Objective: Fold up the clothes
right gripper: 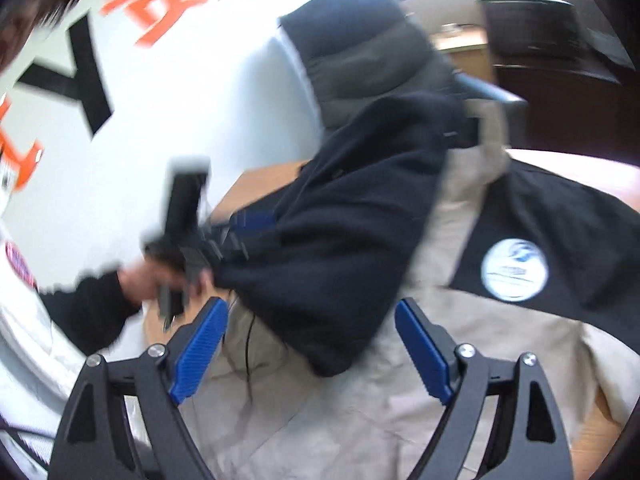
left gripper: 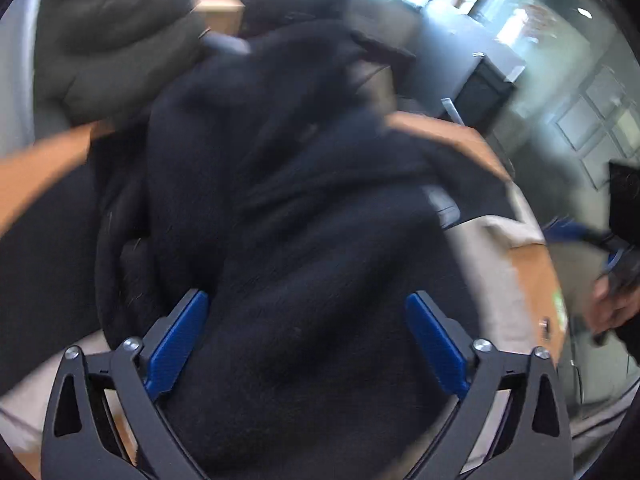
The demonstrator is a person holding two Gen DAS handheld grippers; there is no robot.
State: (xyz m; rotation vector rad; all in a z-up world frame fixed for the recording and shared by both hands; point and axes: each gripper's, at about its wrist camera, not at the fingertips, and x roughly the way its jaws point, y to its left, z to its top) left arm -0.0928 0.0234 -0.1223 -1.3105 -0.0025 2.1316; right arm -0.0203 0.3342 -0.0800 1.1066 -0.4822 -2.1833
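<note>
Wooden tabletop is carrying a beige-and-black jacket; a navy garment is bunching unfolded ahead of both the left gripper and right gripper, each gaping wide and gripping nothing; folding is barely starting

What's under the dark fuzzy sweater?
The dark fuzzy sweater lies over a beige jacket with a round white badge. Wooden table shows beside it. What is beneath the covered part is hidden.
</note>
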